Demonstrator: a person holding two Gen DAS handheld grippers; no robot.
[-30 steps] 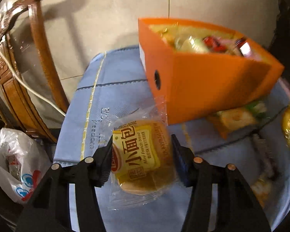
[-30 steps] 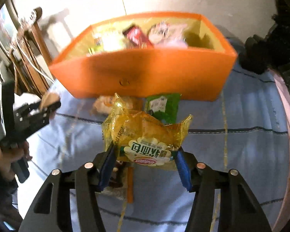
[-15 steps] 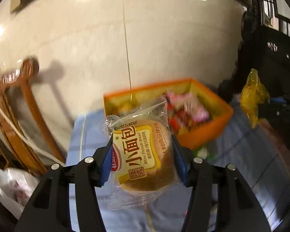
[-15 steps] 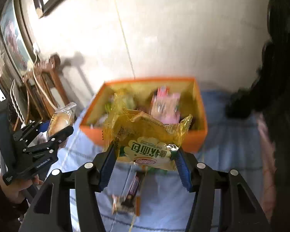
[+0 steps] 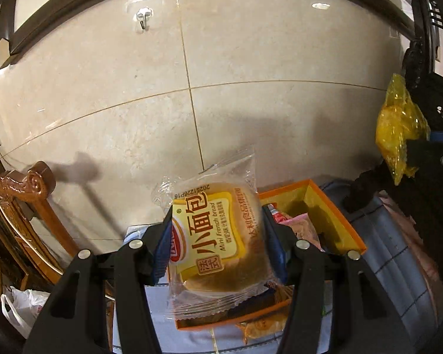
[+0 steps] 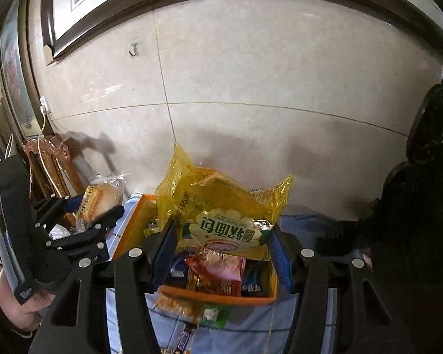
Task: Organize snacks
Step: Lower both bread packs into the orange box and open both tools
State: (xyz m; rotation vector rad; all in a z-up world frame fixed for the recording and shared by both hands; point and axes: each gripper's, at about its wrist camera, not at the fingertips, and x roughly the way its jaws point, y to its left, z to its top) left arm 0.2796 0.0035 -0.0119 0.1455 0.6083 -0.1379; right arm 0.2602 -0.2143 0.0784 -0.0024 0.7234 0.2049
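Two grippers hold wrapped breads above an orange cardboard snack box (image 6: 218, 295).

The left gripper (image 5: 218, 244) pinches a clear-wrapped mini French bread bun with a yellow label (image 5: 218, 242) between its blue-padded fingers (image 5: 162, 250); the right gripper (image 6: 221, 244) pinches a crinkled yellow soft-bread packet (image 6: 224, 206). Both hang over the box, already filled with assorted snacks, on the blue cloth-covered table (image 6: 310, 318) against a beige tiled wall (image 5: 251, 59). Loose packets (image 6: 192, 309) lie beside the box.
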